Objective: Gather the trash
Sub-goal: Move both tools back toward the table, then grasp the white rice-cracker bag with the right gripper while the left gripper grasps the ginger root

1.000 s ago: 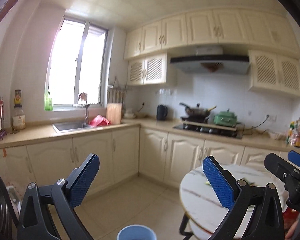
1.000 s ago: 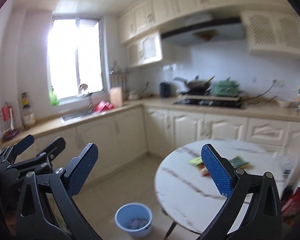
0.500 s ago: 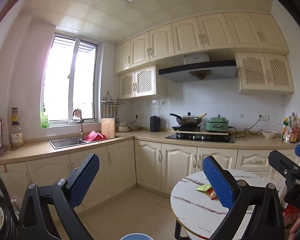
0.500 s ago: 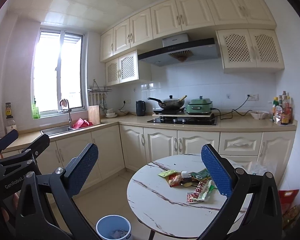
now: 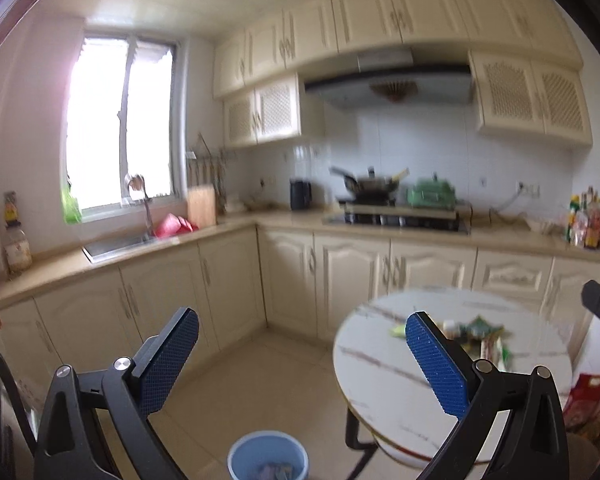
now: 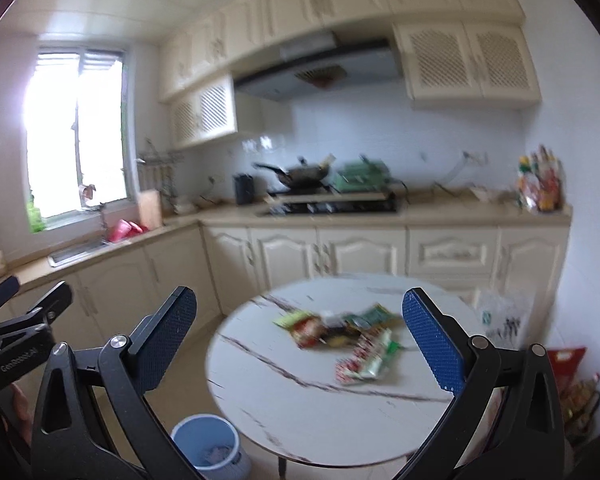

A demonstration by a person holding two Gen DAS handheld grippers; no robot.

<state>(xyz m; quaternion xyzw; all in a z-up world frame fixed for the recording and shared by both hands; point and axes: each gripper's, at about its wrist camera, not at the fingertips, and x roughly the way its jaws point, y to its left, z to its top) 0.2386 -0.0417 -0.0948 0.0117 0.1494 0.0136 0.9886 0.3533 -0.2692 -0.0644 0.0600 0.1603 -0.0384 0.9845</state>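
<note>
Several snack wrappers [image 6: 348, 334] lie bunched on a round white marble table [image 6: 284, 404]; the left wrist view shows the same wrappers [image 5: 480, 334] on the table [image 5: 384, 376], blurred. A blue bin [image 6: 208, 450] with some scraps inside stands on the floor left of the table, and the bin [image 5: 266, 458] sits low in the left wrist view. My left gripper [image 5: 300, 364] is open and holds nothing, well back from the table. My right gripper [image 6: 300, 344] is also open and empty, hanging in the air short of the wrappers.
An L-shaped cream counter [image 5: 260, 220] runs behind, with a sink [image 5: 116, 244], a hob with a wok [image 5: 374, 184] and a green pot [image 5: 430, 196]. Bottles [image 6: 540, 184] stand at the counter's right end. Red bags [image 6: 568, 364] lie by the right wall. Tiled floor [image 5: 268, 376] lies between cabinets and table.
Both views have tilted down and swung toward the table, which now fills more of each frame. The wrappers and the bin appear larger. Both grippers stay open and empty.
</note>
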